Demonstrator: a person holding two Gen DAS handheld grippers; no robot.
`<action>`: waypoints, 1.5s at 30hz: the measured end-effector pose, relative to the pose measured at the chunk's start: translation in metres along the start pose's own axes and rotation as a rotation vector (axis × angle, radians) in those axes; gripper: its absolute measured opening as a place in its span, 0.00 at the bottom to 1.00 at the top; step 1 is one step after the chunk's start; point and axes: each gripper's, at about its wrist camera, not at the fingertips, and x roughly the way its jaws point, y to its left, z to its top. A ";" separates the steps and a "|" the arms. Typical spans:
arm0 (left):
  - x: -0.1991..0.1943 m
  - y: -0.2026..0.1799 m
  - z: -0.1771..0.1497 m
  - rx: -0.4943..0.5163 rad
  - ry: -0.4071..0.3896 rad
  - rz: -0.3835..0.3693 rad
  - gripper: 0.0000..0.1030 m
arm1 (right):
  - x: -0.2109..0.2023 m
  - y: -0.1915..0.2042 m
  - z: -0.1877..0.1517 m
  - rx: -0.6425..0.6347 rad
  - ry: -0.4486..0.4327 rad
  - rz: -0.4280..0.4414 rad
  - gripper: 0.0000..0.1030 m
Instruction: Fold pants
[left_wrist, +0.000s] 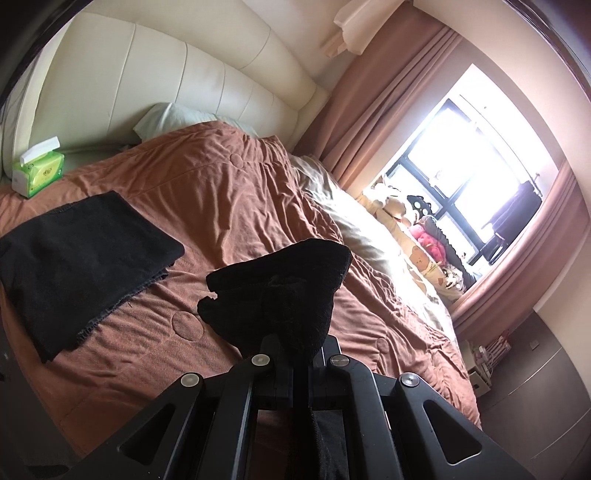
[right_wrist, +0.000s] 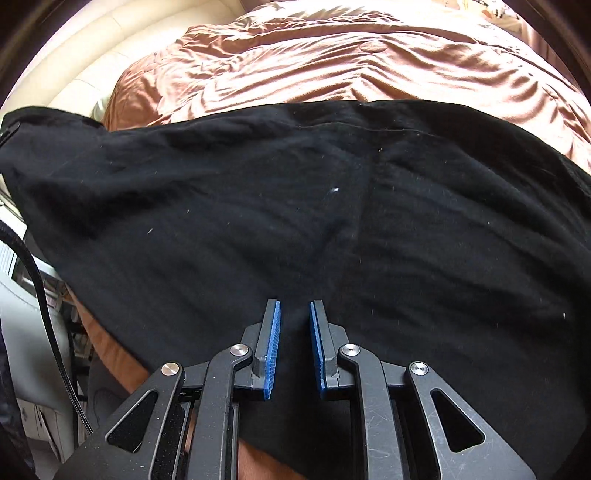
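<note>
A bedroom, a rust-brown quilted bedspread (left_wrist: 236, 206) rumpled into soft ridges; the left gripper (left_wrist: 291, 343) is clamped tight on a bunched wad of the black pants (right_wrist: 295, 221), a matte, lint-flecked knit lifted above the bed; in the right wrist view the same cloth spreads broad across the near edge of the bed, one corner drawn up at far left; the right gripper (right_wrist: 294, 332) stands narrowly parted, 2 blue ribbed pads (right_wrist: 274, 347) bare, dark cloth showing between them (whether they touch it cannot be told); to the left lies a flat-folded black garment (left_wrist: 81, 258); beyond it, a green tissue pack (left_wrist: 37, 173), 1 white sheet protruding; a padded cream headboard (left_wrist: 177, 70) behind.
</note>
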 end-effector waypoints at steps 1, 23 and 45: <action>-0.002 -0.006 0.000 0.007 -0.001 -0.009 0.04 | -0.007 -0.001 -0.004 -0.001 -0.007 0.003 0.13; -0.035 -0.214 -0.015 0.279 0.009 -0.261 0.04 | -0.184 -0.097 -0.103 0.217 -0.320 -0.042 0.82; -0.005 -0.411 -0.130 0.472 0.184 -0.476 0.04 | -0.270 -0.176 -0.202 0.382 -0.440 -0.039 1.00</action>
